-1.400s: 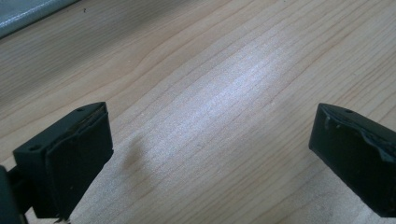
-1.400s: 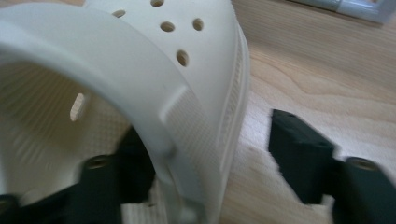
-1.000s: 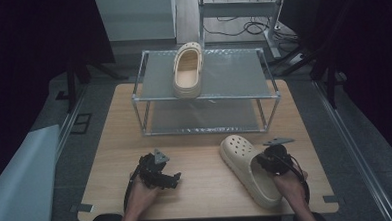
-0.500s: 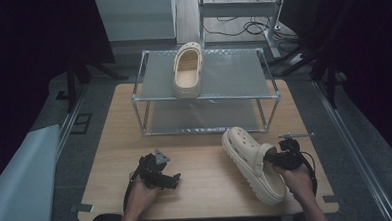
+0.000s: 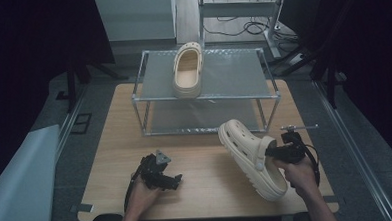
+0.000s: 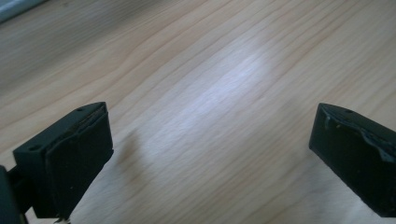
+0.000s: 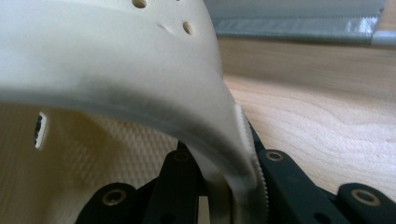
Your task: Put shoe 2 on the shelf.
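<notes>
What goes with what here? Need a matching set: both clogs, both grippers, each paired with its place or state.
Things:
1. far clog
2. near clog
3. left gripper
4. right gripper

States:
A. jaws open over bare table
B. clamped on a clog's side wall
C. lying on top of the rack
D. tilted, held at the table's right side

Pairs: 1-C, 2-D, 3-A, 4-B
</notes>
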The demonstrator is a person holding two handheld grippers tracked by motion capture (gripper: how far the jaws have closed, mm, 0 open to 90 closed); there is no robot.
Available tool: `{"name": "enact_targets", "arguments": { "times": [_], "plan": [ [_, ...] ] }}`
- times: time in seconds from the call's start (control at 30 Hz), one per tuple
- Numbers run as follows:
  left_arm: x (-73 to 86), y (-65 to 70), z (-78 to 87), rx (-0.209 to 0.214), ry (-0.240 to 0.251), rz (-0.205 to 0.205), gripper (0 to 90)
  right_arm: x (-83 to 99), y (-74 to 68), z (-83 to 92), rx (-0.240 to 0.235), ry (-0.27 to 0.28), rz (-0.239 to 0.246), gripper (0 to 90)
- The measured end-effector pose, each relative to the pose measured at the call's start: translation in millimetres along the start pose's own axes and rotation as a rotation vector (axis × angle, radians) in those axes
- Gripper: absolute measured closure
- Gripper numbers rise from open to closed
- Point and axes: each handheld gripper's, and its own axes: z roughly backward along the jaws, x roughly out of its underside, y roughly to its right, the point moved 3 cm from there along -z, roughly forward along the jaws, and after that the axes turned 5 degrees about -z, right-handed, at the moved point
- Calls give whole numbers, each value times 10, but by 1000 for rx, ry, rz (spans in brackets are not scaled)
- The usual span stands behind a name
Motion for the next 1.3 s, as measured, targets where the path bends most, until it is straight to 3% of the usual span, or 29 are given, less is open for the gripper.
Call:
{"name": "enact_targets", "arguments": {
  "times": [0.23,0.63,0.77,1.3],
  "plan": [
    [-5,21,-12,1,-1,-3,0,-174,-115,129,-61,14,-25,826],
    [10,-7,-16,9,-7,2,0,-454,-231,234,-118,20,-69,825],
    [14,-22,-7,15,-3,10,0,-633,-315,262,-152,26,-102,826],
    [25,-56,3,15,-3,26,0,-1208,-483,262,-161,81,-207,827]
  ]
}}
